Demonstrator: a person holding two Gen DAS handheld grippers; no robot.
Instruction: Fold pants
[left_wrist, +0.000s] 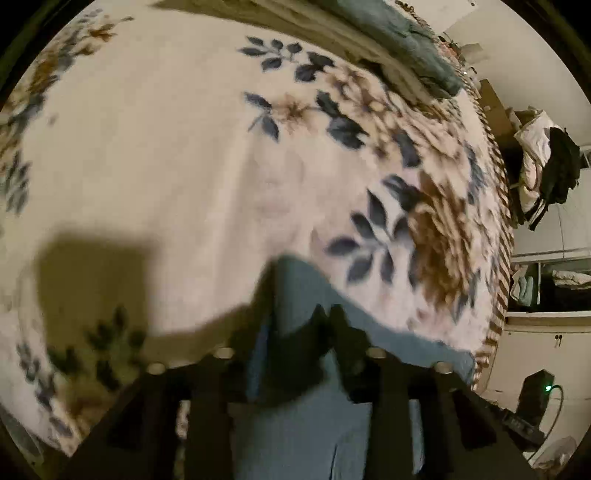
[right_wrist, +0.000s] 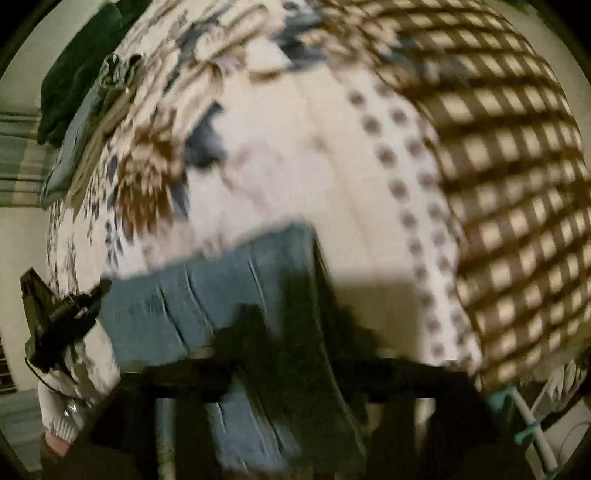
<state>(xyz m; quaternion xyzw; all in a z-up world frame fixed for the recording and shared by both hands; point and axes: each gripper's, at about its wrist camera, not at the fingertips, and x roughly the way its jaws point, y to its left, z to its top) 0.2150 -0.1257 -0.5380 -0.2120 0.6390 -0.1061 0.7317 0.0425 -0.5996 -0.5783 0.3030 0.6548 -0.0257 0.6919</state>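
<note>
Left gripper (left_wrist: 327, 321) pointing down at blue pants (left_wrist: 306, 417) lying on floral blanket (left_wrist: 166, 147); jaws standing close over fabric, grip unclear through blur.

The pants (left_wrist: 306, 424) are showing faded blue denim. The blanket (left_wrist: 155, 147) is showing cream with navy leaves and brown flowers, its border (right_wrist: 517, 192) showing brown-and-cream checks beside rows of grey-brown dots.
</note>
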